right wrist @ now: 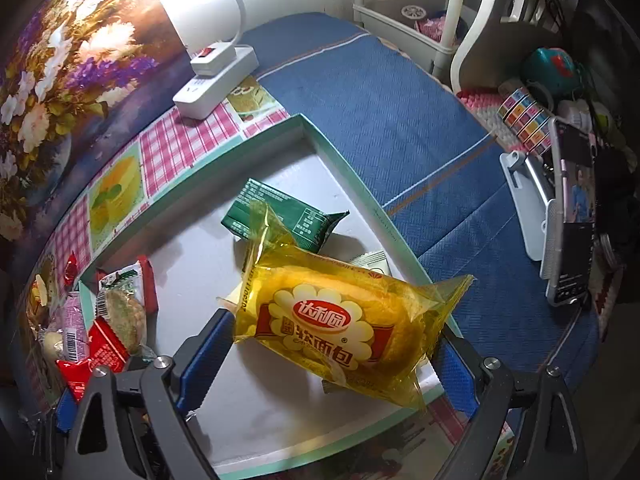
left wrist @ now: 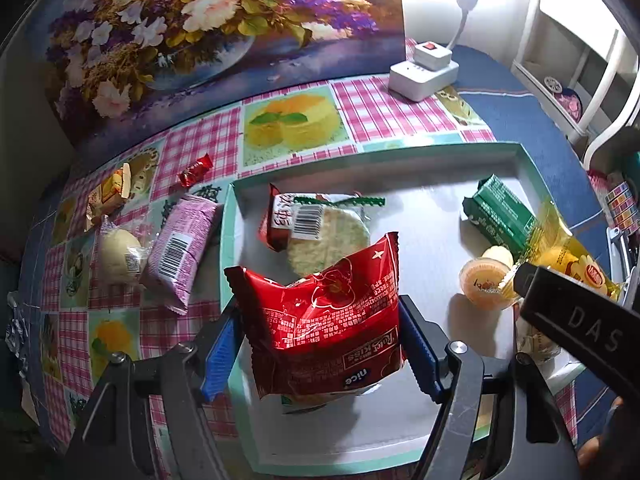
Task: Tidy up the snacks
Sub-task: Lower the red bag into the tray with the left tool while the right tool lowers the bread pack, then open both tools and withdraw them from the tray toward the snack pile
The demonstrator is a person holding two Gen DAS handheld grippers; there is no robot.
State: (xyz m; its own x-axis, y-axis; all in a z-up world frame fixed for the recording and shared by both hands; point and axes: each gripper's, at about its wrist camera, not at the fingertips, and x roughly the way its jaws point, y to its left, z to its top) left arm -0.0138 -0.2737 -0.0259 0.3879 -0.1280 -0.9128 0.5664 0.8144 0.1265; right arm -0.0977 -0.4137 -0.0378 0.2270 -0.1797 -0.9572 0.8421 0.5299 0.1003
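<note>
Two snack packs held over a mint-rimmed tray (left wrist: 520, 152) on a counter (left wrist: 360, 104) under checked oilcloth.

The tray is a shallow rectangle with a smooth white floor; behind it a flower painting (left wrist: 200, 32) leans at the counter's back, with a white power strip (left wrist: 424, 72) beside it, and blue cloth (right wrist: 400, 120) covers the surface right of the tray. The left hand-held gripper (left wrist: 324, 344) is clamped on a glossy red snack bag (left wrist: 328, 320) above the tray's near left part. The right hand-held gripper (right wrist: 332, 344) is clamped on a clear yellow bread pack (right wrist: 340, 320) over the tray's near right edge. In the tray lie a green packet (right wrist: 280, 216), a round rice cracker (left wrist: 328, 236) and a jelly cup (left wrist: 484, 284). Left of the tray, on the oilcloth, lie a pink pack (left wrist: 180, 248) and a small red candy (left wrist: 196, 170).
</note>
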